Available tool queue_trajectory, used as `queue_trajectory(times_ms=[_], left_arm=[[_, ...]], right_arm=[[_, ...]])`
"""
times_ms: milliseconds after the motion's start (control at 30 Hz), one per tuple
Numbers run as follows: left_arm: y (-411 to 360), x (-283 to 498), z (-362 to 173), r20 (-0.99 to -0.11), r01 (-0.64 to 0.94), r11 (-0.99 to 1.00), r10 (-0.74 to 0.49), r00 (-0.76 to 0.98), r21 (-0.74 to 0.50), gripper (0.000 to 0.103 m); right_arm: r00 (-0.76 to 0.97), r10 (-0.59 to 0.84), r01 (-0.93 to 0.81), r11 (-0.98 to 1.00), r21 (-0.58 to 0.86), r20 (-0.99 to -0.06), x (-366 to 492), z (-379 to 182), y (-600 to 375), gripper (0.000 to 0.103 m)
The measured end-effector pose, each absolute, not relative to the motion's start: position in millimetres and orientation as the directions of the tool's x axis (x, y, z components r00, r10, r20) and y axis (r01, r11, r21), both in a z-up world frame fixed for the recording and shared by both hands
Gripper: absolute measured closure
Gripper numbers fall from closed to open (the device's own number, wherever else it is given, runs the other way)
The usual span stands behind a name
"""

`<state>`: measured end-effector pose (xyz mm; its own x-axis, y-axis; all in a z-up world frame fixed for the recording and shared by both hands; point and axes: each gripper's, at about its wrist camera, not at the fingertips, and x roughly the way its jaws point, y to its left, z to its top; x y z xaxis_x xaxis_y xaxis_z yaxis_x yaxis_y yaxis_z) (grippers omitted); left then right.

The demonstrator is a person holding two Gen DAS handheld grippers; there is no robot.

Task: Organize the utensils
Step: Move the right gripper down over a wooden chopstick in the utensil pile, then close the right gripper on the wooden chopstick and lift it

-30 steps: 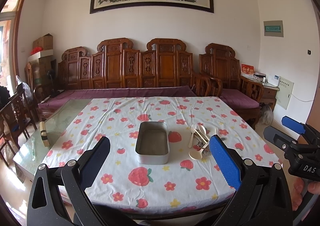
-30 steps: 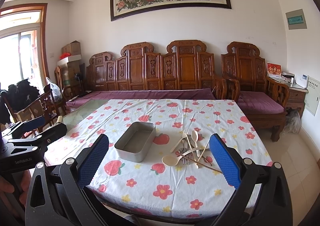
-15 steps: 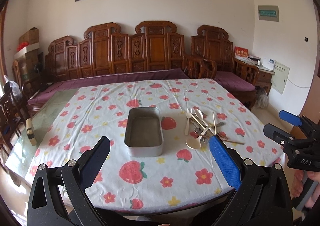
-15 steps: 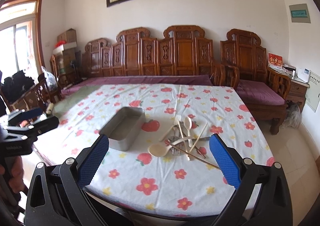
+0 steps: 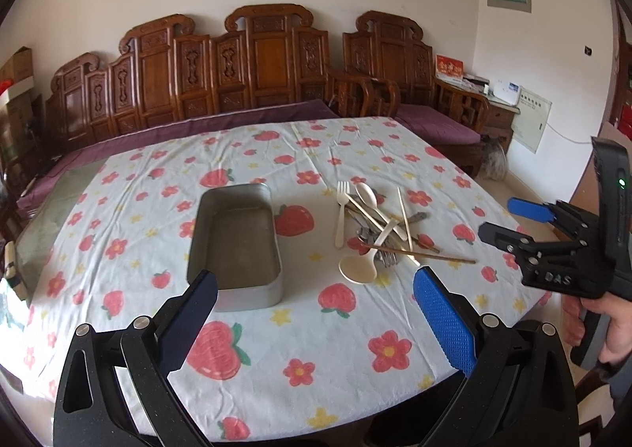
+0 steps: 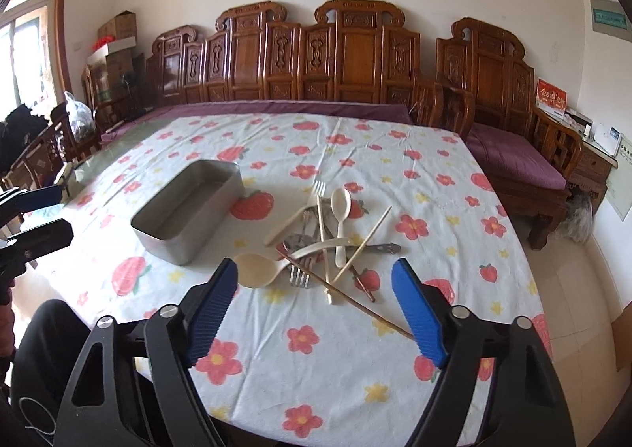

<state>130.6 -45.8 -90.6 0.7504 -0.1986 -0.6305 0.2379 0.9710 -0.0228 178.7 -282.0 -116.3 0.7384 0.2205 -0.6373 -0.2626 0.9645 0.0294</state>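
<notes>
A pile of utensils (image 5: pixel 375 225) (image 6: pixel 328 241) lies on the flowered tablecloth: cream plastic spoons and a fork, metal forks, wooden chopsticks. To its left stands an empty grey metal tin (image 5: pixel 237 245) (image 6: pixel 189 210). My left gripper (image 5: pixel 316 312) hovers open above the near edge, in front of the tin, with nothing between its pads. My right gripper (image 6: pixel 316 308) hangs over the near end of the pile; its jaws are closing, apart, with nothing pressed between them. It also shows at the right of the left wrist view, right gripper (image 5: pixel 509 217), held by a hand.
The table (image 5: pixel 276 368) is covered by a white cloth with strawberries and flowers; a bare glass strip (image 5: pixel 51 210) runs along its left side. A carved wooden bench (image 5: pixel 256 63) with purple cushions stands behind. Chairs (image 6: pixel 39 154) crowd the far left.
Both grippers have come forward and lower toward the table, tilting down; tin and utensils loom larger. The right gripper's jaws stand narrower than before.
</notes>
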Motion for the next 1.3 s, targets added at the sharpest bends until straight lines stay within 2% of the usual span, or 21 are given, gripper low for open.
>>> queue_trajectory(times_ms=[67, 200, 333, 467, 700, 767, 1000, 1300], left_arm=[[-51, 138, -99, -0.645, 0.249, 0.968, -0.206, 0.736, -0.025, 0.007], [-53, 150, -111, -0.668, 0.248, 0.968, -0.214, 0.713, -0.045, 0.007], [-52, 166, -125, -0.688, 0.241, 0.968, -0.224, 0.691, -0.073, 0.007], [-53, 178, -134, -0.700, 0.239, 0.967, -0.228, 0.677, -0.084, 0.007], [-59, 191, -144, -0.711, 0.244, 0.968, -0.215, 0.670, -0.063, 0.007], [-60, 192, -146, -0.715, 0.244, 0.968, -0.213, 0.665, -0.060, 0.007], [-62, 194, -153, -0.724, 0.247, 0.967, -0.215, 0.655, -0.064, 0.007], [-70, 202, -163, -0.737, 0.263, 0.963, -0.219, 0.639, -0.057, 0.007]], right_arm=[[0.716, 0.229, -0.259, 0.964, 0.055, -0.660, 192, -126, -286, 0.036], [0.664, 0.252, -0.256, 0.961, 0.103, -0.704, 225, -147, -290, 0.047], [0.603, 0.258, -0.230, 0.962, 0.145, -0.755, 259, -171, -297, 0.062], [0.543, 0.263, -0.198, 0.963, 0.183, -0.798, 288, -193, -300, 0.071], [0.461, 0.229, -0.138, 0.973, 0.186, -0.858, 325, -232, -295, 0.077], [0.454, 0.221, -0.121, 0.975, 0.186, -0.863, 332, -237, -296, 0.080], [0.440, 0.200, -0.093, 0.980, 0.177, -0.876, 357, -245, -296, 0.081], [0.414, 0.187, -0.056, 0.982, 0.180, -0.891, 371, -252, -302, 0.096]])
